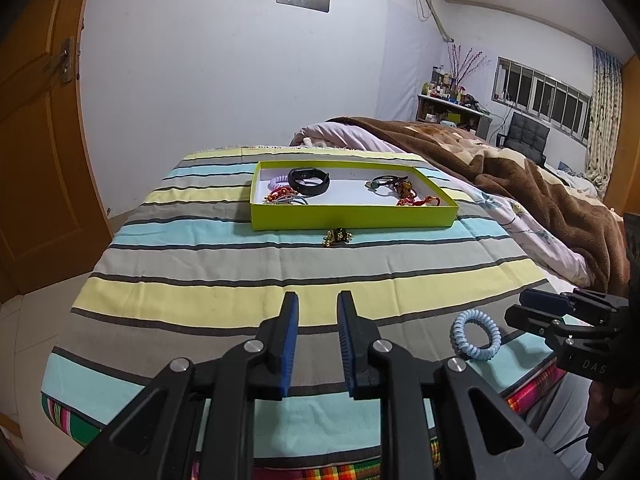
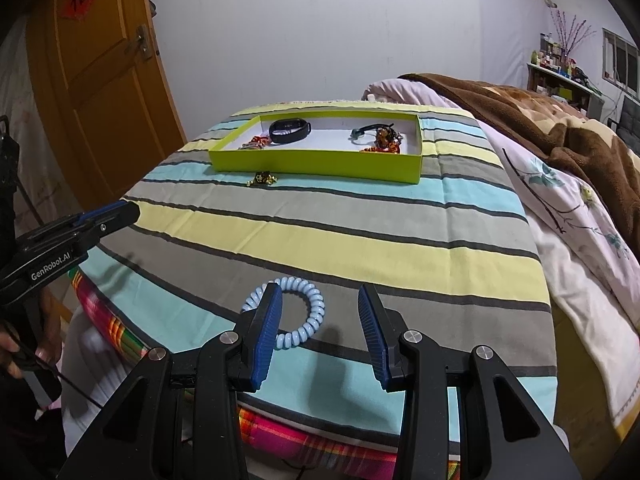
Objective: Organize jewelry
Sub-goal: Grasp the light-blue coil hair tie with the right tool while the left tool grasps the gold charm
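Observation:
A light-blue spiral hair tie (image 2: 316, 305) lies on the striped bedspread near its front edge. My right gripper (image 2: 320, 291) stands open over it: the left finger covers the ring's left side, and its right side shows in the gap. From the left wrist view the hair tie (image 1: 457, 332) sits just left of the right gripper (image 1: 524, 306). My left gripper (image 1: 318, 300) hovers open over the spread with nothing between its fingers, and its tip (image 2: 130, 210) shows at the left. The green tray (image 1: 352, 220) (image 2: 316, 165) holds a black wristband (image 1: 310, 182) (image 2: 290, 131) and several bracelets.
A small gold and black trinket (image 1: 338, 237) (image 2: 263, 179) lies on the spread just in front of the tray. A brown blanket (image 1: 520, 172) and a pink duvet (image 2: 568, 216) are heaped on the right. A wooden door (image 2: 100, 80) stands at the left.

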A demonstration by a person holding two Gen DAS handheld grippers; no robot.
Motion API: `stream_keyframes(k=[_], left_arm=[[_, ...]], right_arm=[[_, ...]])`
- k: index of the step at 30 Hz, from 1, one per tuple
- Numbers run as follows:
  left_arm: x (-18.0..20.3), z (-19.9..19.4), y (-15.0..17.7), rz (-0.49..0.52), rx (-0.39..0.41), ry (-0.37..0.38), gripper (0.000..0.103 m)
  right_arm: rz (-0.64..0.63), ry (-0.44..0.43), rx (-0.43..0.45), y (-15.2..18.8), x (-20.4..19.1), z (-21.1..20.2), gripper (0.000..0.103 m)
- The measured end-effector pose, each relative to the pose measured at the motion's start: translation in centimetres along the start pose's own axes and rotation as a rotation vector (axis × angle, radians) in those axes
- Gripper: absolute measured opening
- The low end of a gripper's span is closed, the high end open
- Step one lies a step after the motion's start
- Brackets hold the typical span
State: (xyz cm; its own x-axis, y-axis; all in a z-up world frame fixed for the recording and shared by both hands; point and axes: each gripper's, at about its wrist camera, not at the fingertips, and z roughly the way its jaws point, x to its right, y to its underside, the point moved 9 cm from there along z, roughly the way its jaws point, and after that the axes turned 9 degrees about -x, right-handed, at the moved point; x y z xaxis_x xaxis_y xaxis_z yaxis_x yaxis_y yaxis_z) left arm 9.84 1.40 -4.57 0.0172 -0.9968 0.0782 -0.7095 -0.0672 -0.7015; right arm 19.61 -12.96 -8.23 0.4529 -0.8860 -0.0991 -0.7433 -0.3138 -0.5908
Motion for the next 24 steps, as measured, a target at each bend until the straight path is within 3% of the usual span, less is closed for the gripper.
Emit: stream_keyframes(k=[5, 7, 14, 16, 24], left_arm=[[0.5, 0.6, 0.0, 0.026, -0.012, -0.009, 0.021], [0.7, 0.8, 0.0, 0.029, -0.017, -0.005, 0.021], [0.7, 1.8, -0.4, 0.031, -0.031, -0.001, 0.021], [0.8, 2.1, -0.5, 0.033, -0.033, -0.001, 0.021], [1.6, 3.2, -1.2, 0.049, -0.042, 0.019, 0.021]], right_arm=[[-0.005, 0.002, -0.02, 0.2, -0.1, 1.0, 0.039], [-0.013, 0.003, -0.03, 0.3, -0.2, 1.4, 0.03], [-0.036, 0.01, -0.057, 0.7, -0.6, 2.6, 0.025], [-0.044, 0.009, -0.064, 0.7, -0.8, 2.9, 0.016], [-0.075, 0.016, -0.068, 0.5, -1.0, 3.4, 0.01]])
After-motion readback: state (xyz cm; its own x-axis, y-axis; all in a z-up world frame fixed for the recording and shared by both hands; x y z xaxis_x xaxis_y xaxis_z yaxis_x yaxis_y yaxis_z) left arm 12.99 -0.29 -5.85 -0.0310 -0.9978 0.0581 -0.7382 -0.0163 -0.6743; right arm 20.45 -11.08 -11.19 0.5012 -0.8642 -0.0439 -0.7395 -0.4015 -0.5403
